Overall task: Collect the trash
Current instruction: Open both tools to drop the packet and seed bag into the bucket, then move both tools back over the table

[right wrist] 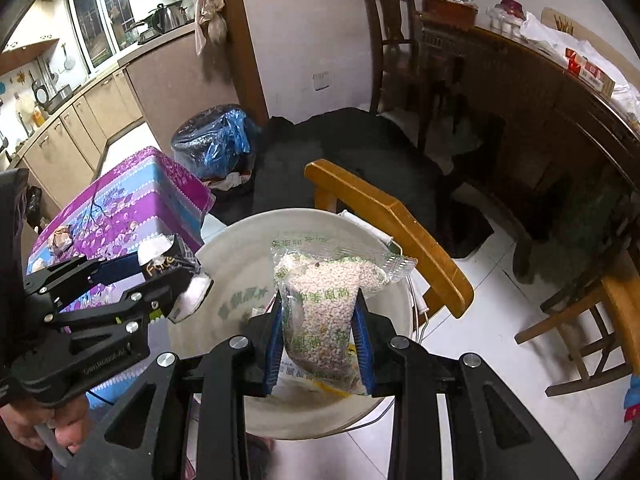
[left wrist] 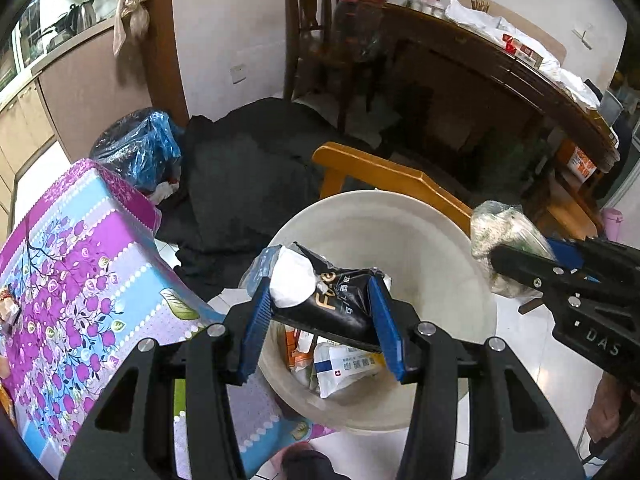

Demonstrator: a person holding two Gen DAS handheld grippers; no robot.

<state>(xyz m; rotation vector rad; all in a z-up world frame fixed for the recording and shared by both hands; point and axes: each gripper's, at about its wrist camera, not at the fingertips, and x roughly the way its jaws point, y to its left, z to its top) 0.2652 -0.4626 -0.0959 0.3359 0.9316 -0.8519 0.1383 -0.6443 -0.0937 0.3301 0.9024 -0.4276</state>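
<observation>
Kitchen-dining clutter rings us: a floral table (left wrist: 80,264) to our left, a wooden chair (left wrist: 392,180) beyond. Both our grippers hang over 1 white bucket (left wrist: 420,224) that already holds wrappers. Our left gripper (left wrist: 320,312) pinches a black pack (left wrist: 332,300) crosswise between its blue pads, directly above the bucket's near side. Our right gripper (right wrist: 318,336) is squeezed on a pellet bag (right wrist: 324,304), its long axis running away from us along the fingers, over the bucket's mouth. We judge that the drop turns on this: the bucket lies straight below both loads, neither hand nearer.
</observation>
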